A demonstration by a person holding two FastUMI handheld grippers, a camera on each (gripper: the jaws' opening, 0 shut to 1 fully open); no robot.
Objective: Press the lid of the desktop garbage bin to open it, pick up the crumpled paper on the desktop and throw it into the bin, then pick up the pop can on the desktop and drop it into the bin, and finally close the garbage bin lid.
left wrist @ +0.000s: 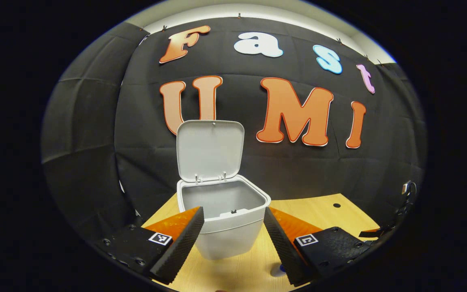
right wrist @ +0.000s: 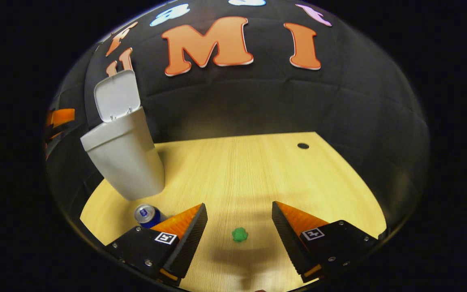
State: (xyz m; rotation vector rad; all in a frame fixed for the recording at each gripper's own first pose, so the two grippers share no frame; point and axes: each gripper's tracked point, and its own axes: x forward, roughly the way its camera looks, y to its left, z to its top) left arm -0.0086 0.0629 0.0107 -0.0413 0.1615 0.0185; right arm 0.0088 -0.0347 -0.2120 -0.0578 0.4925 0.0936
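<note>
Bin (right wrist: 124,162): at 10 o'clock on the desk (right wrist: 258,170), lid (right wrist: 116,95) upright, ready for rubbish.
Right gripper (right wrist: 238,237): spread wide, empty, straddling the green crumpled paper (right wrist: 240,234), apparently for pickup.
Left gripper (left wrist: 233,239): open, empty, framing the bin.
Can (right wrist: 147,215): at 8 o'clock, upright beside the bin.

A light wood-grain desktop (right wrist: 249,170) is seen, with a small dark round hole (right wrist: 303,145) near its far edge. A white garbage bin (right wrist: 126,160) stands on it, lid raised. A blue pop can (right wrist: 146,215) stands just beside the bin. A small green lump (right wrist: 239,234), possibly crumpled paper, lies apart toward the near edge.
</note>
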